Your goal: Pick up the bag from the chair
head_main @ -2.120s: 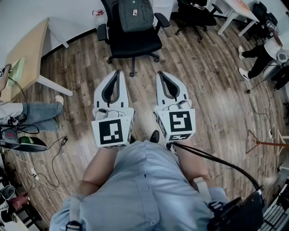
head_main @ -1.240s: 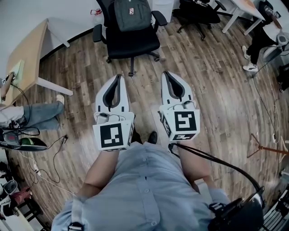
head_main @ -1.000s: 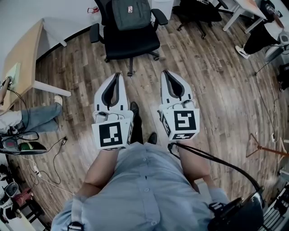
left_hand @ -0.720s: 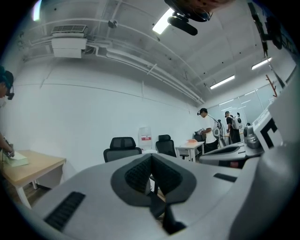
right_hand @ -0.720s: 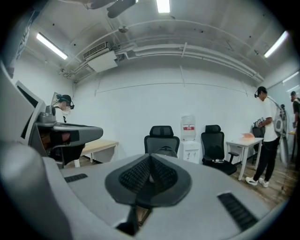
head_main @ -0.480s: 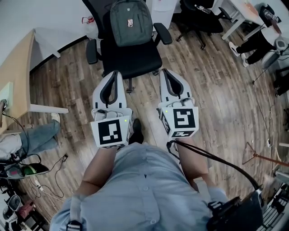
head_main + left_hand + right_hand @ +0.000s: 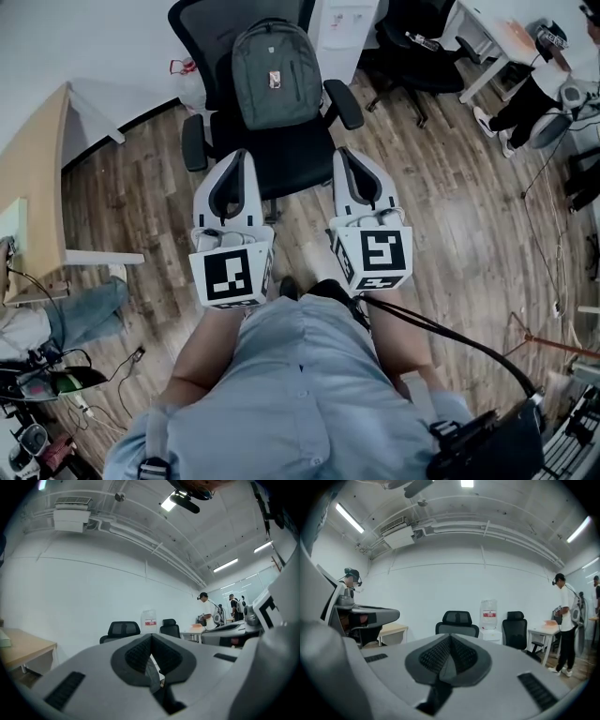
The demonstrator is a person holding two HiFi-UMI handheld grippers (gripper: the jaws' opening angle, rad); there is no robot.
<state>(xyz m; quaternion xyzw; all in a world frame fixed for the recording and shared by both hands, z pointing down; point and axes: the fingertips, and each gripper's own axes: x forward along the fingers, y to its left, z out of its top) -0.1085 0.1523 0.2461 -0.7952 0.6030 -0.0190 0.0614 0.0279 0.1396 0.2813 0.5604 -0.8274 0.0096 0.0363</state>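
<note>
Fronting the chair [image 7: 281,155]: left tongs [image 7: 236,156], right tongs [image 7: 345,154], closed.

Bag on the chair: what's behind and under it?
Behind the grey bag is the black chair's backrest, its middle covered by the bag. Under it, the seat; the contact patch is hidden.

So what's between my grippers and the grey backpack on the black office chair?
Head view: only the black chair seat lies between left gripper, right gripper and grey backpack.

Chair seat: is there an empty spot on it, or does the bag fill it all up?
Yes: the seat is bare in front of the bag, between the armrests. The back is crowded by the bag.
</note>
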